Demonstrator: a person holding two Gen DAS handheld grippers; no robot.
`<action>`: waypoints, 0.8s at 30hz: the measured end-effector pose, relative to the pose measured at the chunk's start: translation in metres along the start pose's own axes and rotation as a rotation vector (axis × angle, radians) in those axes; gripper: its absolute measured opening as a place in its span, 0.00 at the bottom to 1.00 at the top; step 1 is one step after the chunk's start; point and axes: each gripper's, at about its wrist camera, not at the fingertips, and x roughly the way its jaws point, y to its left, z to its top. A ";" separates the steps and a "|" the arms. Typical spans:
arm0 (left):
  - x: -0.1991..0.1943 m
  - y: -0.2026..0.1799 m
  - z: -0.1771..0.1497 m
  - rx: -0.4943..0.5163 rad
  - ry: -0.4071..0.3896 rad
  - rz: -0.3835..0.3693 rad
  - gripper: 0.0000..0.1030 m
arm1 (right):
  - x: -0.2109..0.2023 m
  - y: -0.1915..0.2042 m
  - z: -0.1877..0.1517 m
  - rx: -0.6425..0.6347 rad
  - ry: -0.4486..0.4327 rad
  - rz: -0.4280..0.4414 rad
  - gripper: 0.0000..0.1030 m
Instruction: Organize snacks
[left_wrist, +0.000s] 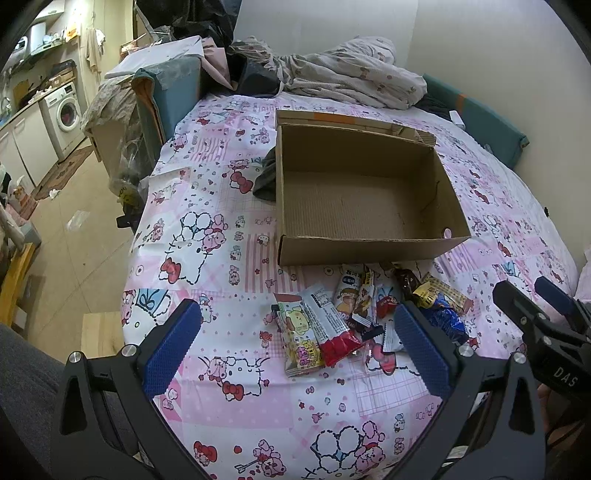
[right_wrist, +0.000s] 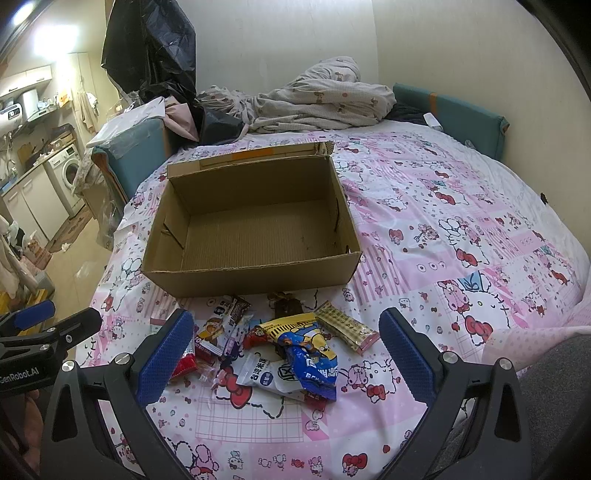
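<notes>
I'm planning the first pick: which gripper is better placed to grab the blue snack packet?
Right. The blue snack packet lies centred between the right gripper's open jaws; for the left gripper it sits beyond its right-hand finger, off-centre.

Washing machine (left_wrist: 68, 109) (far left), rumpled blanket (left_wrist: 354, 72)

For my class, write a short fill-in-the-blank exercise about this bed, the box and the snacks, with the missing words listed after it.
1. The cardboard box on the bed holds ____ snacks.
2. The snack packets lie on the bedsheet, ____ the box.
3. Both the left gripper and the right gripper have their jaws ____.
4. The appliance with a round door in the background is a ____ machine.

Missing words: no; outside; open; washing
</notes>
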 end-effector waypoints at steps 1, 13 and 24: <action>-0.001 0.001 0.000 -0.003 0.000 -0.002 1.00 | 0.000 0.000 -0.002 0.003 -0.001 0.003 1.00; -0.002 0.001 0.001 -0.006 -0.004 0.001 1.00 | 0.001 -0.001 -0.003 0.002 -0.002 0.000 1.00; -0.002 0.000 0.001 -0.007 -0.004 0.001 1.00 | 0.001 -0.001 -0.002 0.002 -0.001 0.001 1.00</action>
